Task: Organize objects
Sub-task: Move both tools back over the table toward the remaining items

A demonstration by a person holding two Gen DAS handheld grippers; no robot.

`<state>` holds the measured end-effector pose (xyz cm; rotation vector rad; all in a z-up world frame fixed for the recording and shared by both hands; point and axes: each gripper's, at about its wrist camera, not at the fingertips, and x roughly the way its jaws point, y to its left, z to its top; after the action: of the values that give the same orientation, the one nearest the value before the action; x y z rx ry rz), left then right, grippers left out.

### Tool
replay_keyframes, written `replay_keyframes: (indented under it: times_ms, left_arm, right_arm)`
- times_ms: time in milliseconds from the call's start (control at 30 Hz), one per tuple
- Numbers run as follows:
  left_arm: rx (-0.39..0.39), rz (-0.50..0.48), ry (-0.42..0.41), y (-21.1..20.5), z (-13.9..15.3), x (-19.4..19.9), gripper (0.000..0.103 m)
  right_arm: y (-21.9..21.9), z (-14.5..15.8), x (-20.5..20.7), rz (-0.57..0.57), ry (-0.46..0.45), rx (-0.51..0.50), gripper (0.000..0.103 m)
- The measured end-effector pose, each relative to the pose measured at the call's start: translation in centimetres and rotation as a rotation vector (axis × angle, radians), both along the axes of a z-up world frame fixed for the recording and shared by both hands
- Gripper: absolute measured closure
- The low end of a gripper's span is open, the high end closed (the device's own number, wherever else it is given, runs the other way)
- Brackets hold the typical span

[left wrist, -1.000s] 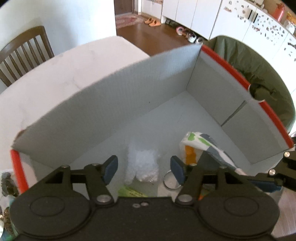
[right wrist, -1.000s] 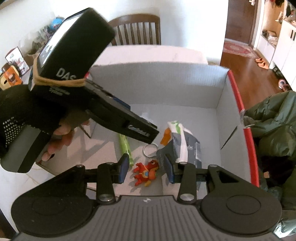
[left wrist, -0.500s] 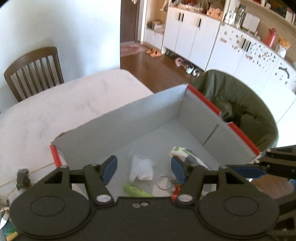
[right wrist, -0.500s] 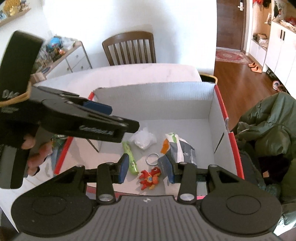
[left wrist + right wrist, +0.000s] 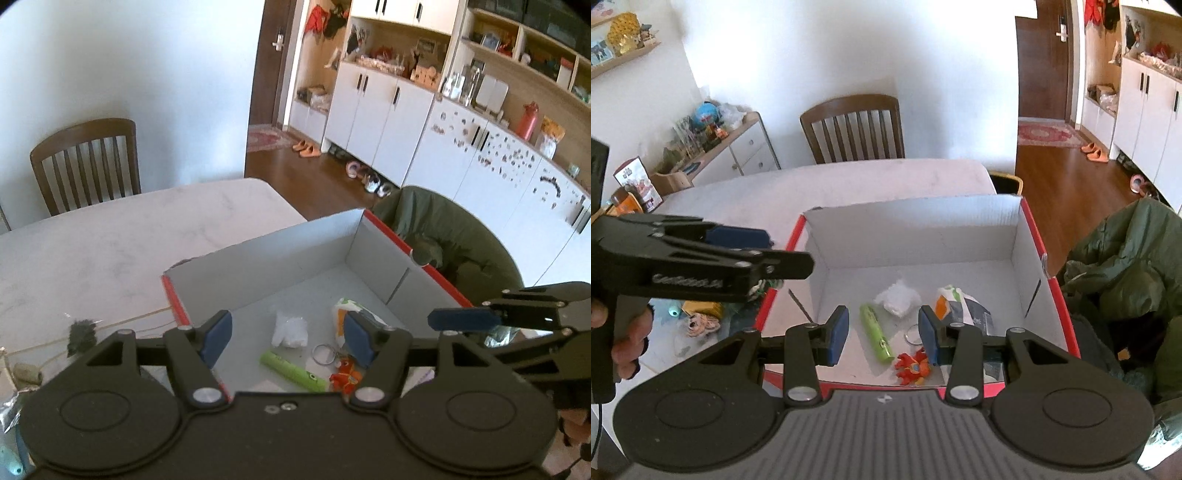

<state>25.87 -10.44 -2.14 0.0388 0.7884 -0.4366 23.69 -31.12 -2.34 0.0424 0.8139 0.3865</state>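
Left tongs: spread wide with nothing between the blue pads; raised above the near left part of the box; in the right wrist view they show from the side at the left, gripped by a hand
Right tongs: also wide apart and holding nothing; raised over the near edge of the box; their blue-tipped fingers reach in from the right in the left wrist view
Box: open cardboard, white inside with red rims; sits on the pale marbled tabletop, at the end away from the wooden chair
Box contents: a green tube lying flat on the floor of the box; a crumpled white wrapper just beyond it; a metal ring between the tube and a printed packet; a red and orange toy figure nearest the front wall, close to the ring
Beside the box: small odds and ends on the tabletop to the left of the box, too small to name; a green jacket bunched against the right wall of the box
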Motion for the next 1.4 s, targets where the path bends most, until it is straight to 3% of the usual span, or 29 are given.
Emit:
replay_keyframes:
  times_ms: [67,133,267,333,467,900,1400]
  left_arm:
    - [-0.01,0.005,-0.016,0.9,0.5,-0.8,0.029]
    - [-0.014,0.011,-0.033,1.6,0.9,-1.5,0.029]
    - [-0.033,0.027,-0.059,3.3,1.9,-2.6,0.027]
    - [-0.037,0.031,-0.079,4.2,2.3,-3.2,0.02]
    - [-0.036,0.045,-0.108,5.9,3.1,-4.3,0.015]
    - [-0.047,0.097,-0.145,12.3,3.1,-6.5,0.001]
    - [-0.036,0.194,-0.146,20.7,1.9,-6.9,0.0]
  right_arm:
    - [0.4,0.4,-0.4,0.002,-0.014,0.007,0.063]
    - [0.7,0.8,-1.0,-0.004,-0.028,0.017,0.053]
    - [1.7,1.7,-2.0,-0.013,-0.053,0.031,0.051]
    - [2.4,2.0,-2.4,-0.015,-0.061,0.04,0.05]
    - [3.9,2.6,-3.4,-0.014,-0.076,0.057,0.042]
    - [9.2,3.3,-5.4,-0.004,-0.11,0.1,0.02]
    - [16.6,1.6,-5.5,0.02,-0.074,0.104,0.016]
